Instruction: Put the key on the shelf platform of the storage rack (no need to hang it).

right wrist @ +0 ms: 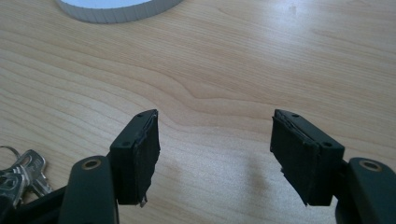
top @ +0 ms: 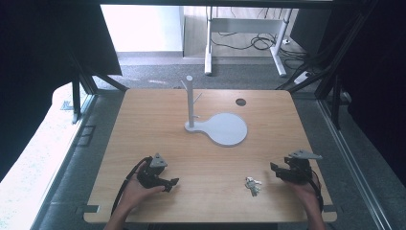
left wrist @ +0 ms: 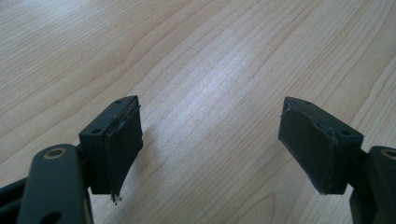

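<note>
Low over the table (top: 143, 124), each hand-held gripper (top: 168, 183) (top: 274, 168) gapes empty.

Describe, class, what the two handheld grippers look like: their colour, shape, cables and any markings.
Both are black two-jaw tools. The left gripper and right gripper each carry a grey three-cornered plate on top and trail a black cable along the forearm. Up close, the fingers are blocky, with flat dark pads frayed at the edges, small screw holes and brass-ringed pivots. The forearms are bare, with no sleeves in view.
</note>
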Action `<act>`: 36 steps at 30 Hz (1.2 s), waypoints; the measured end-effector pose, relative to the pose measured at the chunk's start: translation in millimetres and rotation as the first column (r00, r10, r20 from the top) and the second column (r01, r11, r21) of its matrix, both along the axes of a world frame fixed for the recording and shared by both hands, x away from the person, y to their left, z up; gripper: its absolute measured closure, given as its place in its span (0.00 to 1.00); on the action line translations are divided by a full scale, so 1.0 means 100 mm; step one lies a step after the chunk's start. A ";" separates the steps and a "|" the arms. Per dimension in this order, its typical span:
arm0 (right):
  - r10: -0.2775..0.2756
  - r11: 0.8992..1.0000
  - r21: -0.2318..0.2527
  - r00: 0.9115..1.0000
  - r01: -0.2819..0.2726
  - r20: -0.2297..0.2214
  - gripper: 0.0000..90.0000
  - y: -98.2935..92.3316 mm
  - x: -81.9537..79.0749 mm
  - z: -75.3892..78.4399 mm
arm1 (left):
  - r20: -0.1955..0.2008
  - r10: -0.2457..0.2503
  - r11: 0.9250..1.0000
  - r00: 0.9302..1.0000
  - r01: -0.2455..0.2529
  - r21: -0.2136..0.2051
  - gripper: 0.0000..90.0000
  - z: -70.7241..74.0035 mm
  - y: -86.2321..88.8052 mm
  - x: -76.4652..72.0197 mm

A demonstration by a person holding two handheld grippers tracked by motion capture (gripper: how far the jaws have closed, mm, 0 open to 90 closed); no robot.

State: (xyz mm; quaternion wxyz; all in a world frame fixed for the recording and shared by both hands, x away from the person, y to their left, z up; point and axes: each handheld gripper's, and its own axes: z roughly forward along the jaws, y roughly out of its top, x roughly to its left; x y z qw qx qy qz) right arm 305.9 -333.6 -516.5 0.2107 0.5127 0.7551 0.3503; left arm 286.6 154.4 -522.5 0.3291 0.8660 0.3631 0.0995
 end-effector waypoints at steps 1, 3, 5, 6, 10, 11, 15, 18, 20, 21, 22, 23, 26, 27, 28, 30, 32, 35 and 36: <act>-0.003 1.000 0.009 1.000 0.003 -0.003 0.38 0.00 -0.01 0.01 | -0.001 0.003 1.000 1.000 -0.003 -0.003 0.24 0.00 0.00 -0.01; 0.005 1.000 0.010 1.000 -0.005 -0.002 0.39 0.00 -0.04 0.05 | 0.003 -0.004 1.000 1.000 0.004 -0.001 0.24 0.02 0.00 -0.01; 0.001 1.000 0.011 1.000 -0.001 -0.004 0.40 0.01 -0.07 0.08 | 0.005 0.000 1.000 1.000 0.000 -0.005 0.24 0.02 0.00 -0.01; 0.005 1.000 0.011 1.000 -0.005 -0.004 0.40 0.01 -0.08 0.09 | 0.002 0.008 1.000 1.000 -0.008 -0.008 0.24 0.02 0.00 -0.01; 0.009 1.000 -0.011 0.999 -0.010 -0.038 0.40 0.03 -0.08 0.11 | -0.001 0.008 1.000 1.000 -0.008 -0.012 0.24 0.02 0.01 -0.01; 0.014 1.000 -0.021 0.999 -0.015 -0.047 0.40 0.04 -0.08 0.12 | 0.001 0.005 1.000 1.000 -0.005 -0.010 0.25 0.02 0.01 -0.01; 0.036 0.996 -0.073 0.995 -0.043 -0.088 0.39 0.11 -0.06 0.21 | -0.002 0.008 1.000 1.000 -0.008 -0.009 0.25 0.02 0.02 0.00; 0.044 0.995 -0.081 0.994 -0.052 -0.099 0.40 0.13 -0.06 0.25 | 0.003 0.010 1.000 1.000 -0.010 -0.013 0.25 0.03 0.02 -0.01; 0.047 0.995 -0.088 0.993 -0.057 -0.112 0.41 0.13 -0.05 0.28 | 0.002 0.012 1.000 1.000 -0.012 -0.015 0.25 0.03 0.02 -0.01; 0.050 0.994 -0.088 0.992 -0.061 -0.120 0.42 0.14 -0.05 0.30 | 0.000 0.013 1.000 1.000 -0.013 -0.016 0.25 0.03 0.02 -0.01; 0.053 0.994 -0.091 0.991 -0.065 -0.124 0.42 0.14 -0.05 0.31 | 0.000 0.011 1.000 1.000 -0.011 -0.014 0.25 0.03 0.02 -0.01; 0.054 0.993 -0.095 0.990 -0.067 -0.131 0.42 0.15 -0.05 0.32 | 0.000 0.010 1.000 1.000 -0.010 -0.013 0.25 0.02 0.01 -0.01; 0.081 0.989 -0.113 0.985 -0.099 -0.156 0.44 0.20 -0.03 0.36 | -0.013 -0.003 0.999 1.000 0.003 -0.044 0.25 0.05 0.02 -0.01; 0.081 0.989 -0.113 0.985 -0.099 -0.156 0.44 0.20 -0.03 0.36 | -0.013 -0.003 0.999 1.000 0.003 -0.044 0.25 0.05 0.02 -0.01; 0.087 0.987 -0.119 0.983 -0.107 -0.160 0.44 0.22 -0.02 0.37 | -0.008 -0.001 0.999 1.000 0.000 -0.042 0.25 0.06 0.02 -0.01; 0.093 0.986 -0.119 0.983 -0.113 -0.161 0.45 0.23 -0.02 0.38 | 0.004 0.007 1.000 1.000 -0.007 -0.023 0.25 0.06 0.02 -0.02; 0.102 0.985 -0.119 0.980 -0.124 -0.171 0.45 0.25 -0.01 0.40 | 0.004 0.011 1.000 1.000 -0.011 -0.012 0.25 0.06 0.01 -0.02; 0.112 0.983 -0.123 0.978 -0.135 -0.176 0.46 0.28 -0.01 0.44 | -0.001 0.010 1.000 1.000 -0.010 -0.012 0.25 0.04 0.01 -0.01; 0.112 0.983 -0.124 0.977 -0.136 -0.179 0.46 0.28 -0.01 0.45 | -0.003 0.012 1.000 1.000 -0.012 -0.014 0.25 0.03 0.00 -0.01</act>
